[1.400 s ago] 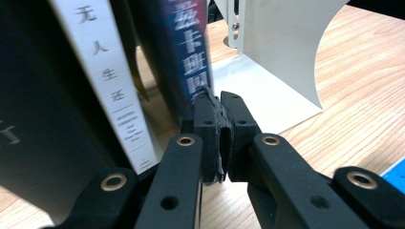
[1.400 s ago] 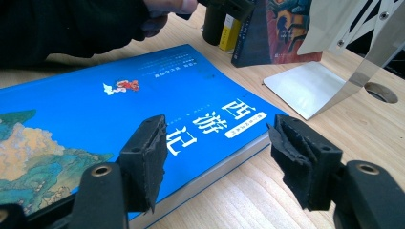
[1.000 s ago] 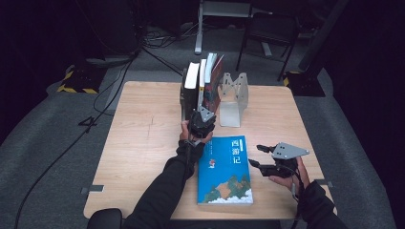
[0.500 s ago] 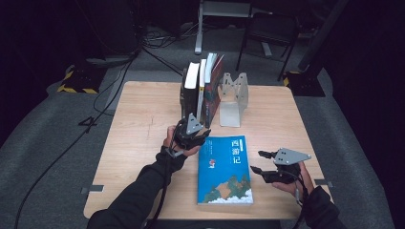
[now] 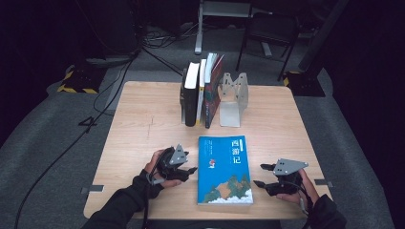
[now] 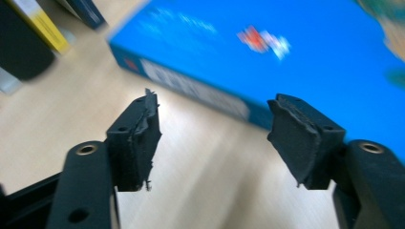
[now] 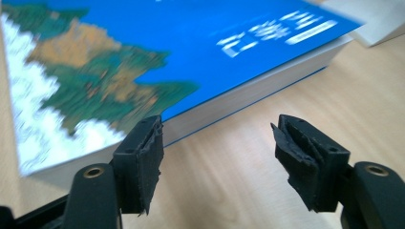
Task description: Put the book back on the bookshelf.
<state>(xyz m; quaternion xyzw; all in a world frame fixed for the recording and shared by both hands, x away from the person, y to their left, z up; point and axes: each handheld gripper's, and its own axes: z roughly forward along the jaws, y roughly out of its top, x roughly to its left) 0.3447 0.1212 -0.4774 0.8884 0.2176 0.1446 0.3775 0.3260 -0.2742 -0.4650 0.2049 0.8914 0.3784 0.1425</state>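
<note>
Blue book (image 5: 225, 169) lying flat at lower centre of the high view, flanked by the left gripper (image 5: 192, 170), jaws just opened wide and empty, and the right gripper (image 5: 261, 174), likewise wide; uneven side contact would likely skew the book.

Blue book (image 5: 223, 169): bright blue cover, white characters near the top right, a small red-and-white mark mid-cover, a green, tan and white scene across the bottom; page edges off-white. Table (image 5: 143, 124): pale wood grain. Upright books (image 5: 200, 93): one black with white page edge, one dark red, a yellow spine in the left gripper view. Bookend (image 5: 232, 98): light grey metal. Left gripper (image 5: 191, 170) and right gripper (image 5: 260, 175): black, grey top plates. Floor (image 5: 52, 129): grey carpet.
</note>
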